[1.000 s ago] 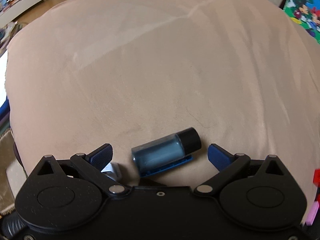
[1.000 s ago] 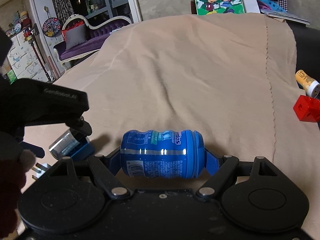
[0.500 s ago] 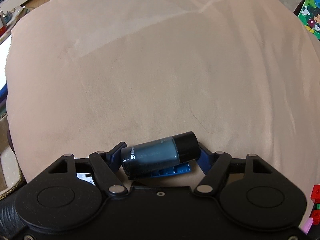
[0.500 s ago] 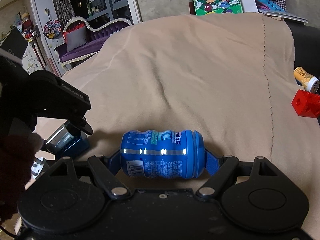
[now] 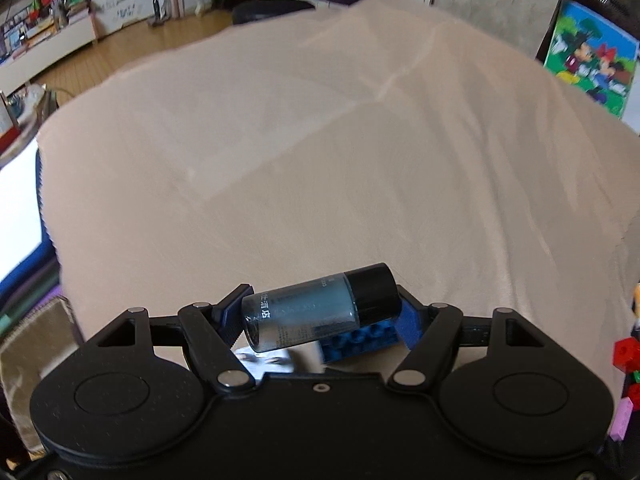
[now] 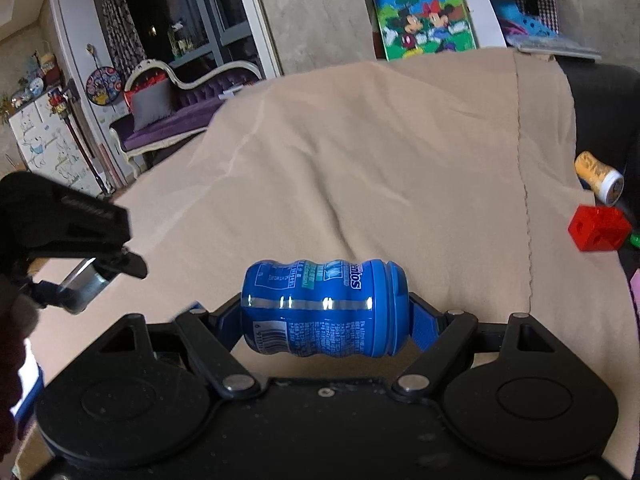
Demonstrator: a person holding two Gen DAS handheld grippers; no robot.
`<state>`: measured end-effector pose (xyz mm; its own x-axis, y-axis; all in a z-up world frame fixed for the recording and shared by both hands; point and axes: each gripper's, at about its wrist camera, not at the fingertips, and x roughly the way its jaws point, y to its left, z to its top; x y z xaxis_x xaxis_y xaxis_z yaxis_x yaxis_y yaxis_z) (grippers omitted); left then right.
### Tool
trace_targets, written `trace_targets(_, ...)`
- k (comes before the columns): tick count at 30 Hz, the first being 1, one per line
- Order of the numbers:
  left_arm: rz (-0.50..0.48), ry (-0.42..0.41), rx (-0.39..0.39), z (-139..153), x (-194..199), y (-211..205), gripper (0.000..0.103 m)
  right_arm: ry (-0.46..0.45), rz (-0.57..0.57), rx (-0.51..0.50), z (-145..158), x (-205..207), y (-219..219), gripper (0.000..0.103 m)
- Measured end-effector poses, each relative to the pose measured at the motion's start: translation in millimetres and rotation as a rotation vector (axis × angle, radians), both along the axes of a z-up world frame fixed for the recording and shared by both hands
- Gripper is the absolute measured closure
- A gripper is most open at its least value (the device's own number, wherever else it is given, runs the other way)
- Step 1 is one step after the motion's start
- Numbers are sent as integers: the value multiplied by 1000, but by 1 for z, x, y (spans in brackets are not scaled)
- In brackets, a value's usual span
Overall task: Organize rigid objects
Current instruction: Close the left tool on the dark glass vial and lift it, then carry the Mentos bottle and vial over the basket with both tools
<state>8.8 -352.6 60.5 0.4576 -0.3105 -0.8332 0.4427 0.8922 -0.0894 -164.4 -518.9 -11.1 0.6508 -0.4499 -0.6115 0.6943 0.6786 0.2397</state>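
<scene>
I see left tool [image 5: 320,312] clamped on bottle [image 5: 320,312], cap at 3 o'clock; right tool [image 6: 326,312] clamps blue canister [image 6: 326,308] crosswise.

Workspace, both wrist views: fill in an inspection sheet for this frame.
Surface: beige cloth, creased.
Job's things: glass bottle with black cap; blue Mentos bottle; both lifted sideways.
Clutter: blue brick, red cube, yellow bottle.
Grippers: left gripper clamps the glass bottle; right gripper clamps the Mentos bottle.
Cables: nothing seen.
Surroundings: purple sofa, cartoon picture.
</scene>
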Motion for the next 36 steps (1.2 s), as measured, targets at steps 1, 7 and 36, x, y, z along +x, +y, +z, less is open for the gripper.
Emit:
trace_targets(1, -2, -8, -3, 5, -1, 9, 35, -8, 5, -7, 7, 0, 4, 22)
trace_targets(7, 24, -68, 0, 26, 2, 74, 35, -65, 65, -45, 49, 2, 40, 22)
trace_targets(36, 560, 86, 84, -65, 49, 366, 35, 301, 721, -5, 1, 193, 364, 22)
